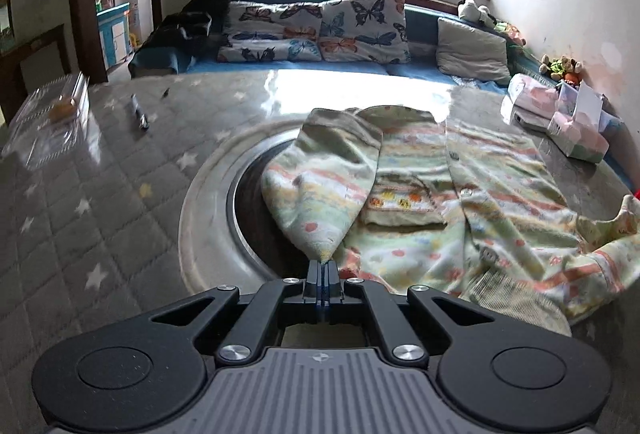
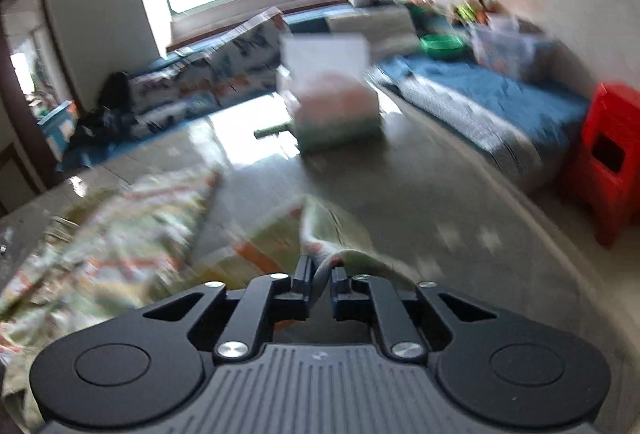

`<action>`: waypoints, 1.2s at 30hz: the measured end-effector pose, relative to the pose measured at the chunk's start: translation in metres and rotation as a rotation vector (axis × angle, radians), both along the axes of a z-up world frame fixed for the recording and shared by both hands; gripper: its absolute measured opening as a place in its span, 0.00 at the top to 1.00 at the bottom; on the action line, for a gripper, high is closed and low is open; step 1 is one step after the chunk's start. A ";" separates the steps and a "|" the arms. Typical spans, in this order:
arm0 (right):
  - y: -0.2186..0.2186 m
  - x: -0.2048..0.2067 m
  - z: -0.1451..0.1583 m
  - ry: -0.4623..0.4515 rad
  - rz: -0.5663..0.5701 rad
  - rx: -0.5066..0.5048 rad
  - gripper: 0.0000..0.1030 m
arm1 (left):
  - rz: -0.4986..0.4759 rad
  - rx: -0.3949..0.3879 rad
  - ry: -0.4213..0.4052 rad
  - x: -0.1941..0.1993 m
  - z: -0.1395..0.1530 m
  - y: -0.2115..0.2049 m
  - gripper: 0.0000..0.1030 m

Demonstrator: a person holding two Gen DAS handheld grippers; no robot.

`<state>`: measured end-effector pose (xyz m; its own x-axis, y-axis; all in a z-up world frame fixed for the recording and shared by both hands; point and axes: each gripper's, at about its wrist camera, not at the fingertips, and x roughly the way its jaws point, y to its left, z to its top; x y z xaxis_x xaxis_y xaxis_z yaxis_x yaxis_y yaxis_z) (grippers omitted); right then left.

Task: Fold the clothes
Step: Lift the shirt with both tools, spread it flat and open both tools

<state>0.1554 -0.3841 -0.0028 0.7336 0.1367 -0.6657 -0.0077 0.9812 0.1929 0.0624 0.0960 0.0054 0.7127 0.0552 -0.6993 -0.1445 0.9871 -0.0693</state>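
- Nearest the left wrist camera, the left gripper (image 1: 323, 266) is pinching the cuff end of a sleeve (image 1: 320, 186), its jaws pressed together on the cloth with no gap showing.
- That sleeve belongs to a pale green striped cardigan (image 1: 480, 194) which is lying front-up on the grey quilted table cover (image 1: 100, 194), partly over a round metal ring (image 1: 204, 218) set in the table; a small patch pocket (image 1: 400, 200) is showing near the middle.
- In the right wrist view, the right gripper (image 2: 320, 274) is clamping a bunched fold of the same garment (image 2: 120, 234), jaws slightly parted by the thickness of the cloth. This view is heavily blurred, so which part it is holding cannot be told; it is likely the other sleeve or the hem.
- Judging by this, the sleeves are being folded inward over the body.
- To do it well, each tong should be keeping its pinch firm and carrying the sleeve low and flat across the chest, so the crease is falling along the shoulder line rather than bunching.
- Both sides should be travelling evenly, or the body will be dragging off the ring.
- A pink tissue box (image 1: 580, 138) is sitting just beyond the cardigan, so the right side should be staying clear of it.
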 end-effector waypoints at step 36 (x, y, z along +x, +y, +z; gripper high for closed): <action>0.010 0.040 -0.027 0.011 0.009 -0.182 0.50 | 0.078 0.089 0.023 0.000 0.001 0.003 0.39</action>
